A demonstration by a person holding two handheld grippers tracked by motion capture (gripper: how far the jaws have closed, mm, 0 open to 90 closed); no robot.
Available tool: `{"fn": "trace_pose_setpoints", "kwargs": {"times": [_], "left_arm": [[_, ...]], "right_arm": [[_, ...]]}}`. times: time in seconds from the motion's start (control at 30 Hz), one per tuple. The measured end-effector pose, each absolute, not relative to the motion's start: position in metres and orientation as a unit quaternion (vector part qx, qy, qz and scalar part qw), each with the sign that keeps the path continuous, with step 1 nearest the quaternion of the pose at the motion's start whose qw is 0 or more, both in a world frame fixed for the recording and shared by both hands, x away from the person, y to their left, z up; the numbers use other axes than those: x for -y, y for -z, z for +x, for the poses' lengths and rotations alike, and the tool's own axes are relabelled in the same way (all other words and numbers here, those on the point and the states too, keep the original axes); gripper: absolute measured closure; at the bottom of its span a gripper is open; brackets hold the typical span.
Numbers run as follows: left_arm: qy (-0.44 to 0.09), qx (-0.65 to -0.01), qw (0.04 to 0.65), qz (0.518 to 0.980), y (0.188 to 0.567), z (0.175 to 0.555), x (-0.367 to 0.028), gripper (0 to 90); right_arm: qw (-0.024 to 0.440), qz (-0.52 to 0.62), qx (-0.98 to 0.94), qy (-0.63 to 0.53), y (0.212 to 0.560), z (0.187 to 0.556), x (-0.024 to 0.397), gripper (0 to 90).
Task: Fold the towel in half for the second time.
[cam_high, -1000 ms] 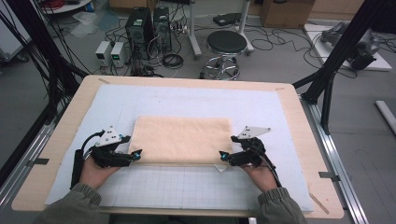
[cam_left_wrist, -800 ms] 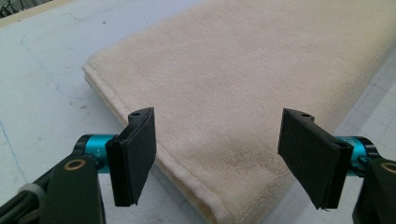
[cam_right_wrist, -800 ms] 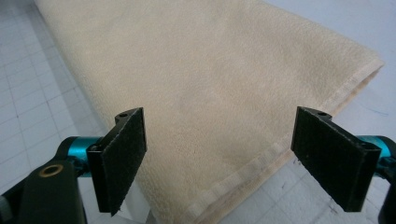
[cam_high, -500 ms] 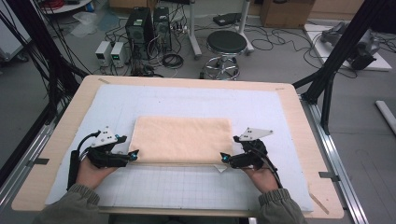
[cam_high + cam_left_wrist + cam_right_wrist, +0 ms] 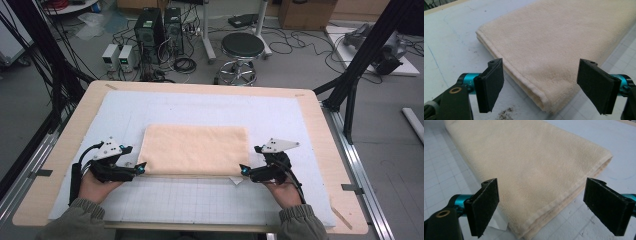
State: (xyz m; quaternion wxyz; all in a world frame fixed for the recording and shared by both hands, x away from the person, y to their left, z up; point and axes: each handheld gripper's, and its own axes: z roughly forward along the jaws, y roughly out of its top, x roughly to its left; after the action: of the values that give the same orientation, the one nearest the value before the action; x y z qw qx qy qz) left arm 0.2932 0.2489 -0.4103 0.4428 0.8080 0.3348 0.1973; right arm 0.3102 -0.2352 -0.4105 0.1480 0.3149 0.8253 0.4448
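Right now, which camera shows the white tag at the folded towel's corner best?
The right gripper view: the white tag pokes out beneath the towel, close up. The high view shows the tag as a speck; the left gripper view shows the towel's other near corner.

Behind the wooden table (image 5: pixel 320 125) the grey floor (image 5: pixel 300 65) carries a round black stool (image 5: pixel 242 46) and tangled cables (image 5: pixel 182 62). Two computer towers (image 5: pixel 160 30) stand at the left, and cardboard boxes (image 5: pixel 305 12) at the back.

Fluffy terry-cloth towel (image 5: pixel 195 150), matt gridded mat (image 5: pixel 200 200)
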Motion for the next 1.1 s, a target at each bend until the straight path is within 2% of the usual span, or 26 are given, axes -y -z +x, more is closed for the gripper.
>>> {"fn": "trace_pose_setpoints", "kwargs": {"times": [0.67, 1.1], "left_arm": [[-0.195, -0.341, 0.448, 0.803, 0.409, 0.284, -0.251, 11.3], [-0.201, -0.338, 0.449, 0.802, 0.406, 0.270, -0.253, 8.4]], "right_arm": [[0.155, 0.312, -0.824, -0.447, 0.410, 0.294, 0.246, 12.0], [0.161, 0.316, -0.815, -0.457, 0.409, 0.284, 0.259, 12.0]]}}
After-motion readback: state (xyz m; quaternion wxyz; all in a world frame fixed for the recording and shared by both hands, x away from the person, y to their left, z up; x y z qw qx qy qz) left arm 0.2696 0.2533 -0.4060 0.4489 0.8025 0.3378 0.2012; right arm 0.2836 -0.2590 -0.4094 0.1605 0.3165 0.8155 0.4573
